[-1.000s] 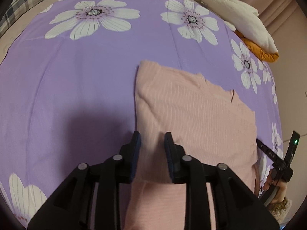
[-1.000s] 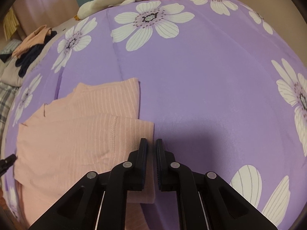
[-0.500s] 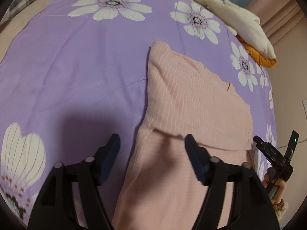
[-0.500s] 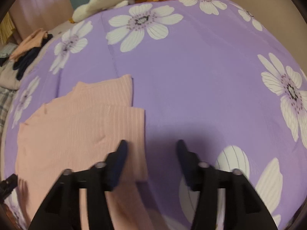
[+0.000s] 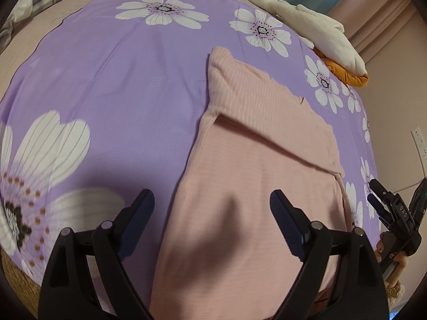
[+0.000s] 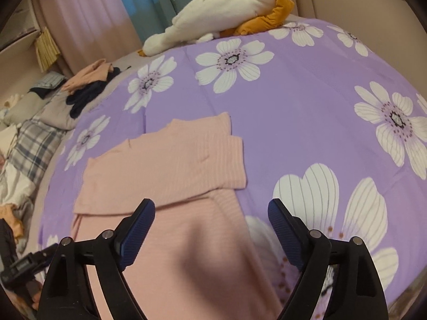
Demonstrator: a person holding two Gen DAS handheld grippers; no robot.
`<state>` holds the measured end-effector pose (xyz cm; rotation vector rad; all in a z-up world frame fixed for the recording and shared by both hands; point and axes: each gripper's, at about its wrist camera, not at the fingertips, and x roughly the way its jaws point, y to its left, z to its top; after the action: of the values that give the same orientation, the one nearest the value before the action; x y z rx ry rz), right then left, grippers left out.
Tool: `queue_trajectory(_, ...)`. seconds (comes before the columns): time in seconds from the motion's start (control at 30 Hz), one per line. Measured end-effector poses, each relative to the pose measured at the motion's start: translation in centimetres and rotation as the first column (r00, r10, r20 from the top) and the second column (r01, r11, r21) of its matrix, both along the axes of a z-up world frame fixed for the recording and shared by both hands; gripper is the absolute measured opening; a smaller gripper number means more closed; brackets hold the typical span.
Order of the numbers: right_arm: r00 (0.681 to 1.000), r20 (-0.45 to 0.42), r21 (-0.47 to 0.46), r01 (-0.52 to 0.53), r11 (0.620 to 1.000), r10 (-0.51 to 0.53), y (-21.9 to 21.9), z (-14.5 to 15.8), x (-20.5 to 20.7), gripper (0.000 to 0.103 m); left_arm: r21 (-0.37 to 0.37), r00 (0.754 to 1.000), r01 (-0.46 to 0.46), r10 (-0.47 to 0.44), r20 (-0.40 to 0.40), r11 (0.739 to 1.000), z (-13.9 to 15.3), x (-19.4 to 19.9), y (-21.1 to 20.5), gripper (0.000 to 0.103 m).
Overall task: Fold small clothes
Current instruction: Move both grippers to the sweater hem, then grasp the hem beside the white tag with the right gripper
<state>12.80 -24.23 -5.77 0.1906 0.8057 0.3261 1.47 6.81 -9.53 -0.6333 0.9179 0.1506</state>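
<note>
One pink garment [image 5: 256,165], partly folded, lying flat on one purple flowered bedspread [image 5: 120,74]. Two grippers: left gripper [image 5: 212,208] and right gripper [image 6: 210,218], jaws of each wide and opening, both above the garment, holding nothing. One cream and orange plush toy [image 6: 224,13] at the bedspread's far edge. Right wrist view alone shows one heap of clothes [image 6: 88,82] and curtains [image 6: 88,18].

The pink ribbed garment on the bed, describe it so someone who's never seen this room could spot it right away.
Start from the purple bedspread printed with big white daisies. The pink garment lies flat on it toward the near edge, its far end folded back over itself. Unlike the rumpled cream and orange pile at the far side, it is smooth, finely ribbed and plain pink.
</note>
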Motion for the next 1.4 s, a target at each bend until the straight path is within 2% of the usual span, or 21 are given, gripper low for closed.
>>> queue_trajectory(0.17,1.000,-0.010,-0.005,-0.019,1.000,0.019,0.1,-0.7,-1.7,0.086,-0.028,1.000,0.008,-0.009,-0.015,1.000,-1.2,-1.6,-0.6,0.088)
queue_trajectory(0.43,0.999,-0.030,-0.017,-0.045,0.999,0.044,0.4,-2.1,-3.9,0.086,-0.008,0.999,0.033,-0.033,0.010,0.999,-1.7,-3.2,-1.8,0.088)
queue_trajectory(0.77,0.999,-0.024,-0.043,-0.050,0.998,0.049,0.3,-3.1,-6.6,0.086,-0.044,0.996,0.077,-0.076,0.037,0.996,-2.5,-5.1,-2.7,0.088)
queue_trajectory(1.1,0.998,-0.050,-0.038,-0.029,0.999,0.027,-2.0,-3.9,-9.5,0.086,-0.042,0.993,0.110,-0.109,0.043,0.993,-2.7,-7.3,-3.7,0.087)
queue_trajectory(1.4,0.994,-0.110,-0.052,-0.017,0.999,0.011,-4.0,-5.3,-11.7,0.086,-0.040,0.992,0.128,-0.127,0.029,0.991,-3.0,-8.4,-4.4,0.087)
